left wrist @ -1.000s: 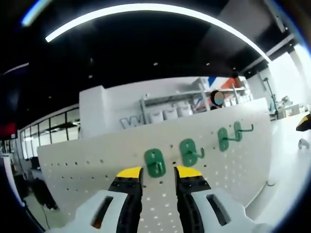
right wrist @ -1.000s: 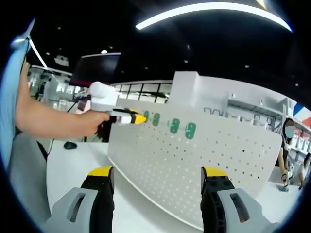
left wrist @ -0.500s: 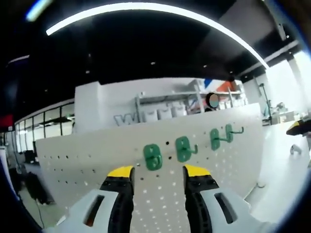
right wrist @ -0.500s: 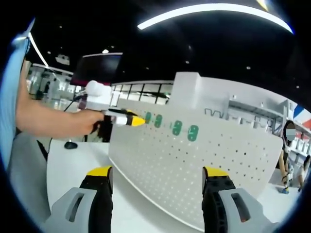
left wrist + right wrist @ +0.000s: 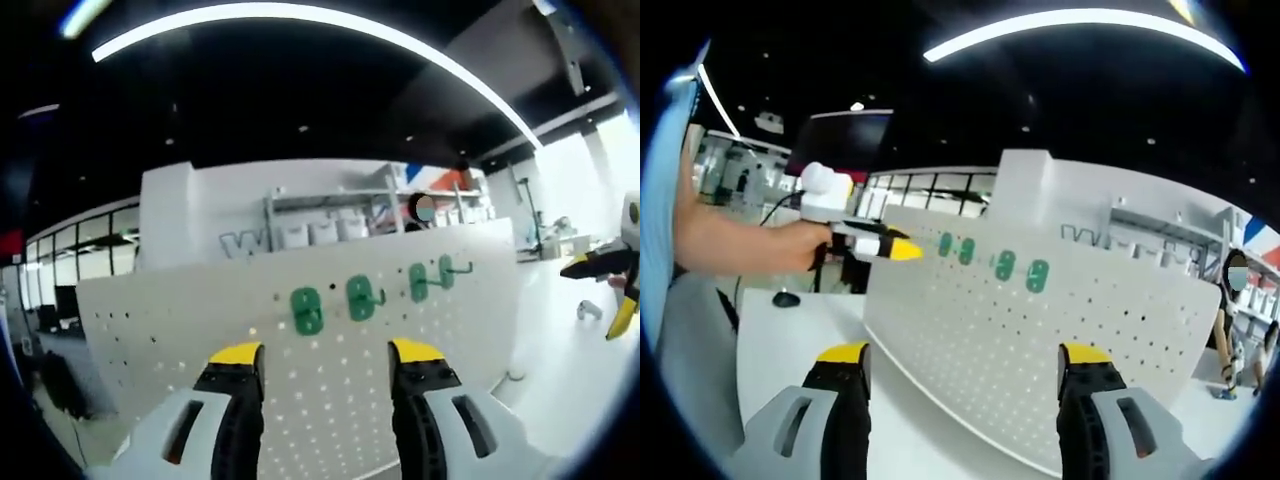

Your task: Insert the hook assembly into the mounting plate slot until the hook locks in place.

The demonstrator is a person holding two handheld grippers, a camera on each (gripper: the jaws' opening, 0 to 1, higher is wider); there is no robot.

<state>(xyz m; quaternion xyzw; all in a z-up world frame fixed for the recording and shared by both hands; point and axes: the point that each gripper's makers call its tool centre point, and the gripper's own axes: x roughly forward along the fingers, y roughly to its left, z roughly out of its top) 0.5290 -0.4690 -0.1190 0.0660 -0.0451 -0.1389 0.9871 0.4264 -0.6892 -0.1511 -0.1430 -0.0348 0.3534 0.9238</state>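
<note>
A white pegboard mounting plate (image 5: 200, 330) stands upright on the table, with several green hook assemblies in a row on it. The nearest hook (image 5: 306, 310) sits just beyond my left gripper (image 5: 326, 354), which is open, holds nothing and is clear of the board. In the right gripper view the plate (image 5: 1040, 360) fills the middle and the hooks (image 5: 1006, 265) run along its top. There the left gripper (image 5: 890, 247), held by a person's hand, hovers off the plate's left end. My right gripper (image 5: 965, 354) is open and empty, well short of the plate.
The plate stands on a white table (image 5: 780, 350) with a small dark object (image 5: 786, 298) at its far left. My right gripper's yellow tips (image 5: 612, 280) show at the right edge of the left gripper view. A person (image 5: 1232, 320) stands in the background.
The left gripper has drawn back from the plate and away from the leftmost hook, its jaws spread wider. The hook stays on the board. The right gripper has hardly moved.
</note>
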